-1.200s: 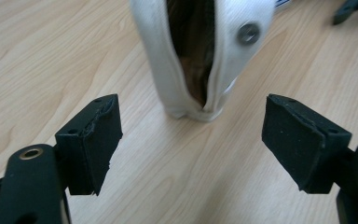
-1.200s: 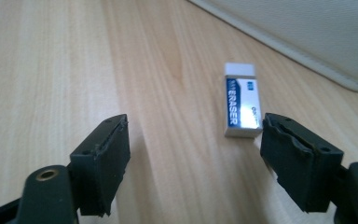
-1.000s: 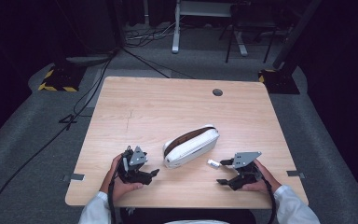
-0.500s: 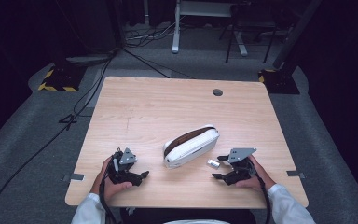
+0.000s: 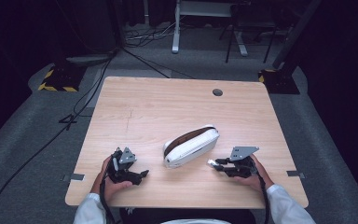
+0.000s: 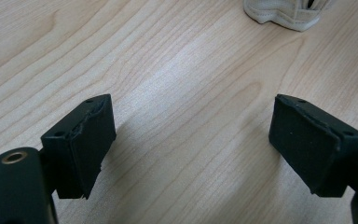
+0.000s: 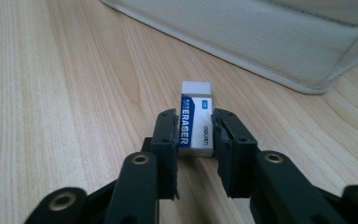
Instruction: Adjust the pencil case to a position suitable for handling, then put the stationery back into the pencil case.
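Eraser (image 7: 195,122), white with a blue label, clamped between the jaws of the right gripper (image 5: 220,164) at 3 o'clock of the white pouch (image 5: 191,145) on the wooden table (image 5: 168,107). Left gripper (image 5: 140,175), at 8 o'clock of the pouch, jaws wide apart and empty.

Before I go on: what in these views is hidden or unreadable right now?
- Inside of the pencil case: high view, too dark and small to tell.
- Pencil case in both gripper views: cut off by the top edge.
- Eraser: lower end hidden between the right gripper fingers; fine print too small.
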The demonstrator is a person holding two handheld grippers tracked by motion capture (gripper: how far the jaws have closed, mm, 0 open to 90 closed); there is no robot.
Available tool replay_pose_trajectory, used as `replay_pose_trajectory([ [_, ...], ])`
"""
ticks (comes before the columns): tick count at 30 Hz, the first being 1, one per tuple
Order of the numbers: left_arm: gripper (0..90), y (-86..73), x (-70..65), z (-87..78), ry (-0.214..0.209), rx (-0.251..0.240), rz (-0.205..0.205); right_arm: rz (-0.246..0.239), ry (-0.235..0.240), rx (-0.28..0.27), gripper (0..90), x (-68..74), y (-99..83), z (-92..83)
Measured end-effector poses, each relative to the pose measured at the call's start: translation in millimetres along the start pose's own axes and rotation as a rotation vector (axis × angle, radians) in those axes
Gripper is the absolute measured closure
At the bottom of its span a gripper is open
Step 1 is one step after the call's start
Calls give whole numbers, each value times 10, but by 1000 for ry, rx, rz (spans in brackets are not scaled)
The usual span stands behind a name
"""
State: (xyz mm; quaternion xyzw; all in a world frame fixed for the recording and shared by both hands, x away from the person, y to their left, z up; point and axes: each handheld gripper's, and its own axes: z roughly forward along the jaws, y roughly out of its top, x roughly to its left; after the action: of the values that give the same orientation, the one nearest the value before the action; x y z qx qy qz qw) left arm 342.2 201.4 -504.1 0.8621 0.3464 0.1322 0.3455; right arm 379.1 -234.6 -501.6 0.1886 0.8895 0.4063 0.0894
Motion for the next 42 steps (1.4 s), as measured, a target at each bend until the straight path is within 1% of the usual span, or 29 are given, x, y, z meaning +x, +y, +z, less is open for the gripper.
replay_pose_trajectory([
  [1,150,0,0,0,0,0,1,-1,-2,-2,722,0,-2,0],
  [2,150,0,-3,3,-6,-1,-7,0,-2,-3,723,4,-4,-1],
  [5,150,4,1,12,-3,-4,-12,-3,-9,-6,734,7,-9,-4],
  [8,150,11,13,15,-1,-3,-2,3,-8,-17,739,6,-24,-7],
  [11,150,11,14,15,0,-4,-1,11,-2,-19,740,-6,-38,-22],
  [14,150,12,14,15,0,-3,-2,1,-2,-19,741,5,-40,-25],
  [17,150,12,15,16,-1,-3,-2,-3,1,-32,741,7,-47,-47],
  [19,150,12,14,18,-5,-4,-6,-3,-1,-41,742,0,-55,-85],
  [21,149,12,14,18,-5,-4,-7,-1,12,-51,741,-13,-59,-124],
  [25,149,12,14,18,-5,-4,-6,-14,22,-73,741,-40,-50,-207],
  [32,149,11,14,19,-7,-4,-7,-31,37,-82,741,-50,-47,-284],
  [37,149,12,14,17,-4,-4,-5,-41,34,-84,741,-50,-36,-326],
  [39,150,12,14,18,-3,-4,-5,-46,24,-91,741,-55,-29,-352],
  [42,150,12,14,18,-4,-4,-5,-50,25,-98,741,-69,-29,-386],
])
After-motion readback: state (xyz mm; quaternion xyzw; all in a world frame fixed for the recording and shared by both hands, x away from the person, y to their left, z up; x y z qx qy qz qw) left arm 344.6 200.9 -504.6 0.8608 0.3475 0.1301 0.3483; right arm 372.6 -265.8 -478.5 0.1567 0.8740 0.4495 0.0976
